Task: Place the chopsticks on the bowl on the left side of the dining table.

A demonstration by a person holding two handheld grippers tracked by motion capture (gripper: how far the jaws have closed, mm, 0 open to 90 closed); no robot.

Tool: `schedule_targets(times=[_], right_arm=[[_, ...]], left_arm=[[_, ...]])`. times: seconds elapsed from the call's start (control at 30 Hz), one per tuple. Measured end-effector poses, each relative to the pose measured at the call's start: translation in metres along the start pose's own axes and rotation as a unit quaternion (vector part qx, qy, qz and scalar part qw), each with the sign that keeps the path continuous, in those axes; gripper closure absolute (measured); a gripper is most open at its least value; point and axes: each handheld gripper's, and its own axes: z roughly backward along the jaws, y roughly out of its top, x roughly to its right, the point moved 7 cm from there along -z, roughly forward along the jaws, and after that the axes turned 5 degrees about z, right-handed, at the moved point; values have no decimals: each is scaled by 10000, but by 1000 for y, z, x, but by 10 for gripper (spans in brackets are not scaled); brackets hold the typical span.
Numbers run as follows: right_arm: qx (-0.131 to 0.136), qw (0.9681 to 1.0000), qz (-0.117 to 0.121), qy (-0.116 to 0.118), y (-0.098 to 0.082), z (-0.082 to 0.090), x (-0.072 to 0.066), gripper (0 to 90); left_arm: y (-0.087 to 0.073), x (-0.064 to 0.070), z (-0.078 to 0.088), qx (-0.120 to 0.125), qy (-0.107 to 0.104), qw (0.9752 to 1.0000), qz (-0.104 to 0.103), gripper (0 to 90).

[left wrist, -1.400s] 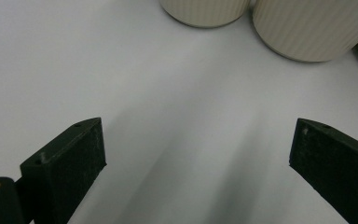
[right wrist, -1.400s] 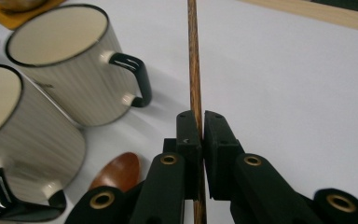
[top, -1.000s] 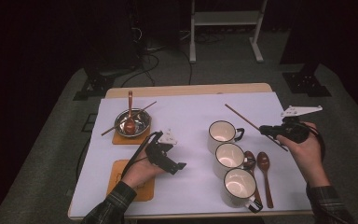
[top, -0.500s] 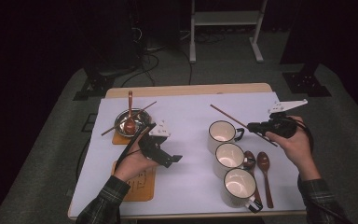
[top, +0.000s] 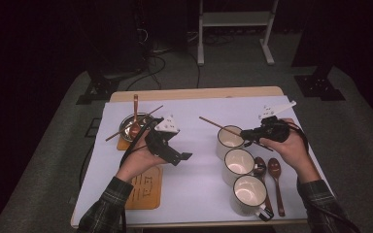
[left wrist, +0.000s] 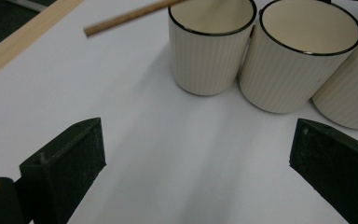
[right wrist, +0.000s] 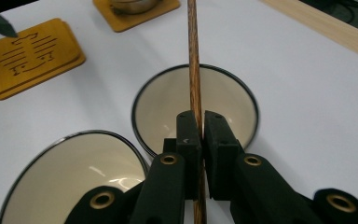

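Observation:
A brown chopstick (top: 218, 126) is clamped level in my right gripper (top: 247, 134), its free end pointing left over the rim of the far cream mug (top: 229, 141). In the right gripper view the pads are shut on the chopstick (right wrist: 193, 56) just above that mug (right wrist: 161, 109), with a second mug (right wrist: 60, 182) nearer. My left gripper (top: 180, 156) hovers at mid-table, pointing right. Its jaws (left wrist: 200, 158) stand wide open with nothing between them, facing the row of mugs (left wrist: 209, 51) and the chopstick's end (left wrist: 126, 16).
A third mug (top: 249, 195) stands near the front edge, with two brown spoons (top: 275, 177) to its right. At the left, a metal bowl (top: 128, 127) on a coaster holds a spoon and another chopstick. Wooden coasters (top: 145, 189) lie stacked at front left.
My right gripper has carried the chopstick leftward, from beside the mugs to above the far mug. The left gripper has lifted a little off the table.

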Motion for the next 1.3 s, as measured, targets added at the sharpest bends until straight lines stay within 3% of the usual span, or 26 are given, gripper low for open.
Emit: schedule_targets(times=[0.33,0.73,0.97,1.13,1.3], right_arm=[[-116,9975,380,581,15,-21,-21,845],[-219,9897,802,1165,30,-33,-46,845],[-237,9837,1017,1465,36,-37,-56,845],[-291,9801,1128,1607,39,-41,-62,845],[-348,9757,1240,1774,42,-45,-68,845]], left_arm=[[14,1,-3,22,-110,9998,-148,21],[23,9,-14,-78,-296,9988,-381,52],[22,18,-23,-199,-487,9971,-550,159],[19,24,-25,-300,-708,9943,-739,321],[17,27,-25,-365,-840,9931,-726,491]])
